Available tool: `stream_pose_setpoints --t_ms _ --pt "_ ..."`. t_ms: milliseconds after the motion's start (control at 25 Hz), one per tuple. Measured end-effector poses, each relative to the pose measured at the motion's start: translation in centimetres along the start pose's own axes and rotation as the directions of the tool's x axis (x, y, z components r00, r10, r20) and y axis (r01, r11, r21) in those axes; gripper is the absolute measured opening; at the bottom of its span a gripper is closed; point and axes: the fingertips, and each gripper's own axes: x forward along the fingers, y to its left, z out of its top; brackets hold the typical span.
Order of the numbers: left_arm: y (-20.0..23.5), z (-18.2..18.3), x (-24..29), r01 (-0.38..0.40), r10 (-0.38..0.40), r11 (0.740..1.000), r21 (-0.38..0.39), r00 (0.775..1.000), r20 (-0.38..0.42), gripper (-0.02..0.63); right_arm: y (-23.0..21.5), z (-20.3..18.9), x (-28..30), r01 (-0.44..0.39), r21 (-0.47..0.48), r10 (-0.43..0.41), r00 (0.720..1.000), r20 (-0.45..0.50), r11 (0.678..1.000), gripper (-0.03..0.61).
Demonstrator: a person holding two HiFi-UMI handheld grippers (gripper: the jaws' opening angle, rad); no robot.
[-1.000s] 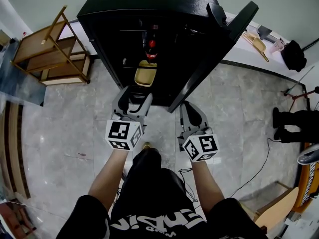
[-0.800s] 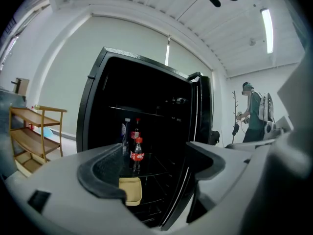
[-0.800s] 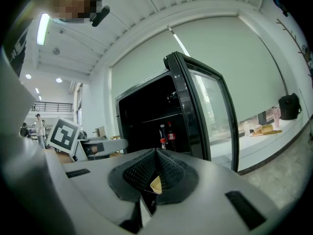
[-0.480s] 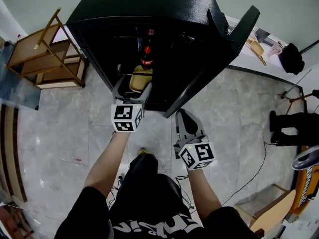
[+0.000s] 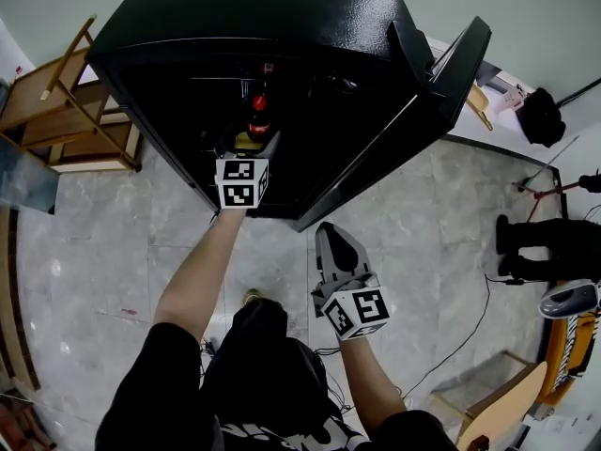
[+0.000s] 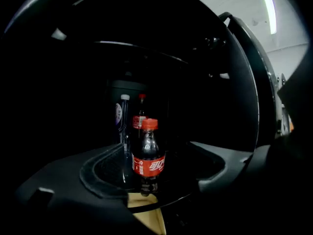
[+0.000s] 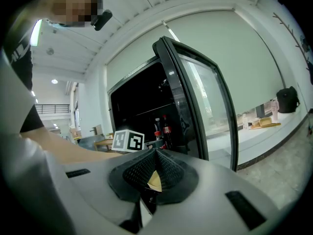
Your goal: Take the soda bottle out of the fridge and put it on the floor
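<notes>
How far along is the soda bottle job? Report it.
Done: the fridge door stands open. In hand: the left hand-held gripper is inside the fridge. Its jaws have just been opening wide, and the soda bottle stands between them, not gripped. Left: close on it, lift it out, set it on the floor. The right hand-held gripper hangs shut outside.

Left arm outstretched; left gripper (image 5: 247, 147) jaws just opened wide, gripping nothing. Right gripper (image 5: 331, 233) held low, jaws together.

Soda bottle (image 6: 148, 155): small, dark cola, red cap and label, upright inside fridge (image 5: 282, 26), near shelf's front edge.
</notes>
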Motion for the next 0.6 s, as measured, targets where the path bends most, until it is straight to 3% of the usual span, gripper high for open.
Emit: stream_pose_setpoints --t_ms 320,600 --pt "1.4 -2.7 4.6 0.015 -0.014 1.000 0.008 0.997 -0.071 0.356 -0.6 -1.6 -0.1 -0.002 0.004 0.002 0.999 -0.035 1.000 0.025" --pt "1.3 -2.8 5.5 0.025 -0.024 1.000 0.014 0.997 -0.076 0.310 -0.8 -2.3 -0.5 0.010 0.018 -0.009 0.999 -0.052 1.000 0.023"
